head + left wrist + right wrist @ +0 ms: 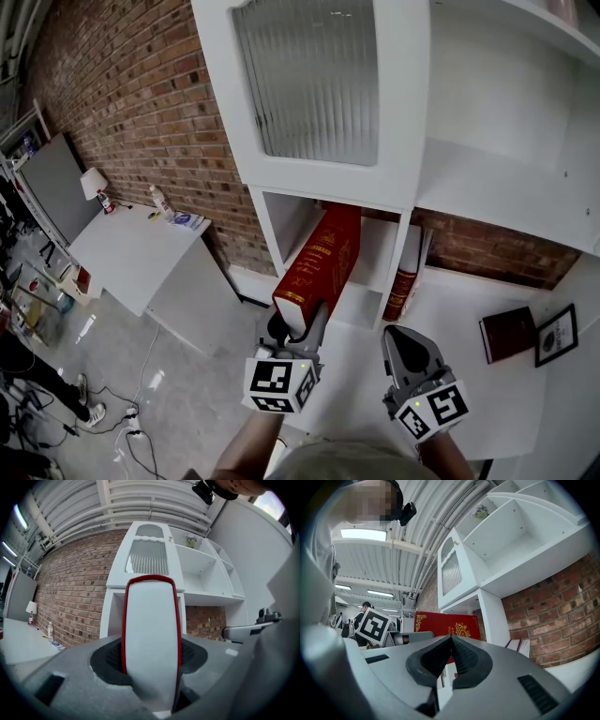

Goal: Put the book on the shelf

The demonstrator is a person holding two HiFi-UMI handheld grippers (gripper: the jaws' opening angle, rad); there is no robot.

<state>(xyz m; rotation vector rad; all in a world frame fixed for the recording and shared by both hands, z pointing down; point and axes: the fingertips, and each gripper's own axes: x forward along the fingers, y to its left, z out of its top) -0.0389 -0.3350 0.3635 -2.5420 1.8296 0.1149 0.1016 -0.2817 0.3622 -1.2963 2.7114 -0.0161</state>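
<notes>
Grip first: left gripper (298, 328), at six o'clock in the head view, is clamped on the near lower end of the red book (323, 258); right gripper (405, 349), at its three o'clock, is closed on nothing. Book leans tilted toward twelve o'clock, its far end inside the open compartment (373, 246) of the white shelf unit (412, 112); insertion seems under way. Next move likely calls for tipping it upright and pushing deeper, clear of the second book (405, 272) at its three o'clock. Far end is hidden under the cabinet edge; whether it touches the compartment floor I cannot tell; page edges block the left gripper view.
</notes>
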